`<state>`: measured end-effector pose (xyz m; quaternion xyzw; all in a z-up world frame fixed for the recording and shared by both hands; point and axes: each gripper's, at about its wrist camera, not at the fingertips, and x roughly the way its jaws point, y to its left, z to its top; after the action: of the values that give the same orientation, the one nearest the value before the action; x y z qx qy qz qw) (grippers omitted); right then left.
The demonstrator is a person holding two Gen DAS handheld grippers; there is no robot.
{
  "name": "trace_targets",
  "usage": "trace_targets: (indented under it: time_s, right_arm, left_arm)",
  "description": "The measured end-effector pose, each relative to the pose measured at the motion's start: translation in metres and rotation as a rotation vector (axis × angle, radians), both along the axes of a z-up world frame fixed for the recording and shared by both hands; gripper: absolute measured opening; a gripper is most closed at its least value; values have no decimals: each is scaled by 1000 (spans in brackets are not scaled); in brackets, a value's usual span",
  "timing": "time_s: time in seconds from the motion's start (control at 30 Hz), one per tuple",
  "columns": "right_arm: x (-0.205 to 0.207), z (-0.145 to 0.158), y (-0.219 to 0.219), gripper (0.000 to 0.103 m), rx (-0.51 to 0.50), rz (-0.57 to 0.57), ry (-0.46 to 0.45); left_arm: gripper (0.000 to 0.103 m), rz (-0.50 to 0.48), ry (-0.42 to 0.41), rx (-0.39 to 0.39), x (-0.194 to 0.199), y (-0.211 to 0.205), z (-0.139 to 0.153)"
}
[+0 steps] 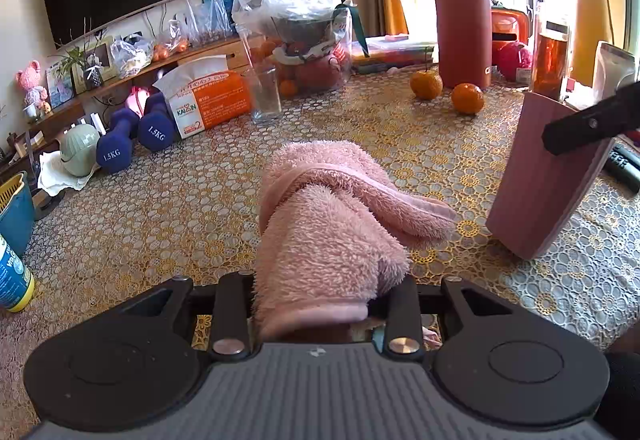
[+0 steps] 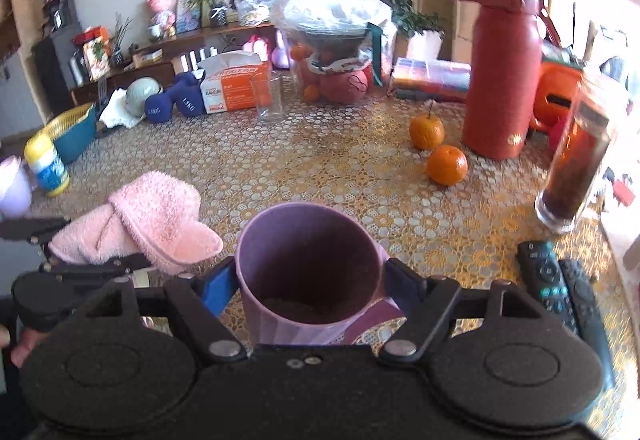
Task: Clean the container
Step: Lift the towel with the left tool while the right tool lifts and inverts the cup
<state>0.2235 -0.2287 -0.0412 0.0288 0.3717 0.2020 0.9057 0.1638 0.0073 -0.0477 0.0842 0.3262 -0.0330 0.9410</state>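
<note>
A fluffy pink cloth (image 1: pixel 332 224) is bunched between the fingers of my left gripper (image 1: pixel 320 300), which is shut on it just above the lace tablecloth. The same cloth (image 2: pixel 140 228) shows at the left of the right wrist view, with the left gripper (image 2: pixel 92 264) under it. My right gripper (image 2: pixel 308 280) is shut on a purple cup (image 2: pixel 308 260), whose mouth faces the camera; brownish residue lies at its bottom. From the left wrist view the cup (image 1: pixel 544 176) stands tilted at the right, a black finger (image 1: pixel 588 124) across its side.
On the table stand an empty glass (image 1: pixel 264 94), two oranges (image 1: pixel 466 98), a tall red bottle (image 1: pixel 462 20), a jar of dark liquid (image 2: pixel 576 160), a bagged fruit pile (image 1: pixel 300 36), a tissue box (image 1: pixel 208 96) and blue dumbbells (image 1: pixel 136 136). Two remotes (image 2: pixel 564 288) lie at the right.
</note>
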Motion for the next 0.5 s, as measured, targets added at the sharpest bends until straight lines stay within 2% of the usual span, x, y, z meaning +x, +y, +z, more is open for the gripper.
trace_targets:
  time_s: [0.2, 0.4, 0.5]
  right_arm:
    - [2, -13, -31, 78, 257, -190, 138]
    - [-11, -18, -22, 78, 366, -238, 197]
    - [-22, -18, -16, 78, 427, -242, 227]
  left_arm:
    - [32, -70, -67, -49, -33, -16, 31]
    - [32, -213, -101, -56, -59, -58, 52]
    - [31, -230, -95, -23, -63, -72, 47]
